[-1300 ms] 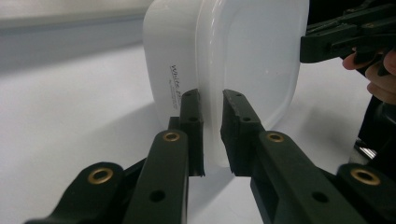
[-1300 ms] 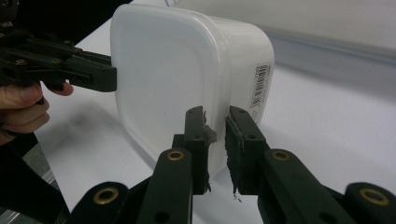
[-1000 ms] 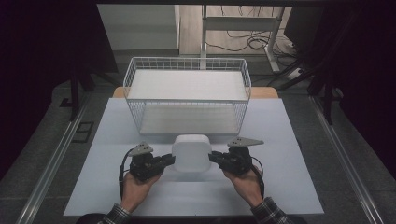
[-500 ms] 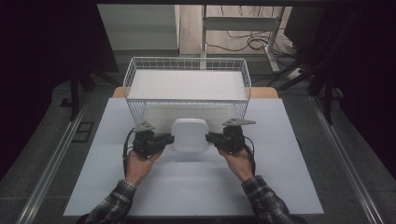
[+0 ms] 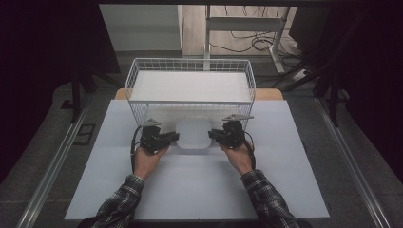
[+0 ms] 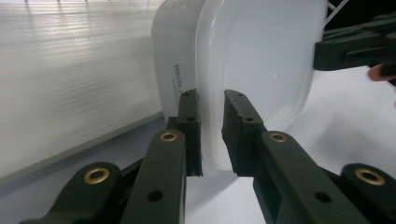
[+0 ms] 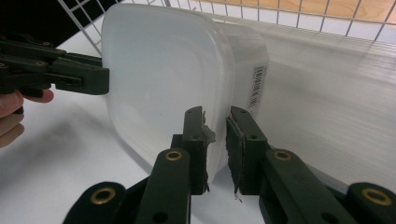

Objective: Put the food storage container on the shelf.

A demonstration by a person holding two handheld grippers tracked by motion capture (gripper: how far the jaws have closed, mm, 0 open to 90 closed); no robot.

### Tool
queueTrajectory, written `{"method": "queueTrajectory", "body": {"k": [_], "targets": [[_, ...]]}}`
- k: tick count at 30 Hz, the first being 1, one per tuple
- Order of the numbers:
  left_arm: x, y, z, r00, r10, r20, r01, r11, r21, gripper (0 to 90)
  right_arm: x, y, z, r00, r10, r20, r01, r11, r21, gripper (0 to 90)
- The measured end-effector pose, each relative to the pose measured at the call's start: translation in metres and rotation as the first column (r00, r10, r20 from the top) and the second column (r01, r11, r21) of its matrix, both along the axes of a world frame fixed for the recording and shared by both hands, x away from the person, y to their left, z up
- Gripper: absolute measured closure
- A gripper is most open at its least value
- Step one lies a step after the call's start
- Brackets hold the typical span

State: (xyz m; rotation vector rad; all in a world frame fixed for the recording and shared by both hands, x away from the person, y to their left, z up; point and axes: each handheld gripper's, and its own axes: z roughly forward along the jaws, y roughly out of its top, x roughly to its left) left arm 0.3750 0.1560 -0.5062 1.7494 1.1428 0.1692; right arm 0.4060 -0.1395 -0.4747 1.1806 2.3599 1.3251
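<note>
1. The white plastic container (image 5: 193, 134) was held above the bench (image 5: 199, 190), just in front of the wire basket (image 5: 190, 85).
2. The left claw (image 6: 211, 135) was clamped on its left rim.
3. The right claw (image 7: 215, 144) was clamped on the opposite rim.
4. Contact with the basket's front could not be confirmed.

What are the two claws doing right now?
Left gripper: shut on the white container, pinching its rim.
Right gripper: shut on the same container's opposite rim.
</note>
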Motion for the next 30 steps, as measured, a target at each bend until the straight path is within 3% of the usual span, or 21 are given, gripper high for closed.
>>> {"method": "queueTrajectory", "body": {"k": [6, 7, 11, 20, 25, 30], "targets": [[0.003, 0.000, 0.001, 0.9993, -0.003, 0.038, 0.003, 1.0000, 0.007, 75.8, 0.006, -0.003, -0.002, 0.9999, 0.003, -0.013, -0.003, 1.000, 0.022, 74.7], [0.004, -0.001, 0.001, 0.9985, 0.006, 0.054, -0.006, 0.9999, 0.009, 73.8, 0.007, -0.001, -0.003, 1.0000, 0.002, 0.004, -0.002, 1.000, -0.001, 70.7], [0.008, -0.005, 0.005, 0.9952, 0.040, 0.089, -0.044, 0.9982, 0.042, 70.1, 0.010, -0.001, -0.003, 0.9994, -0.013, 0.033, 0.013, 1.000, 0.001, 68.2], [0.025, -0.011, 0.013, 0.9842, 0.107, 0.141, -0.121, 0.9879, 0.097, 66.6, 0.024, 0.006, 0.001, 0.9913, -0.075, 0.108, 0.077, 0.997, -0.016, 67.1], [0.035, -0.013, 0.017, 0.9808, 0.127, 0.148, -0.147, 0.9796, 0.136, 58.3, 0.034, 0.011, 0.004, 0.9895, -0.095, 0.109, 0.099, 0.995, -0.029, 70.9], [0.024, -0.006, 0.023, 0.9773, 0.128, 0.169, -0.144, 0.9859, 0.085, 45.4, 0.030, 0.008, 0.010, 0.9890, -0.051, 0.139, 0.059, 0.997, -0.058, 79.3]]}}
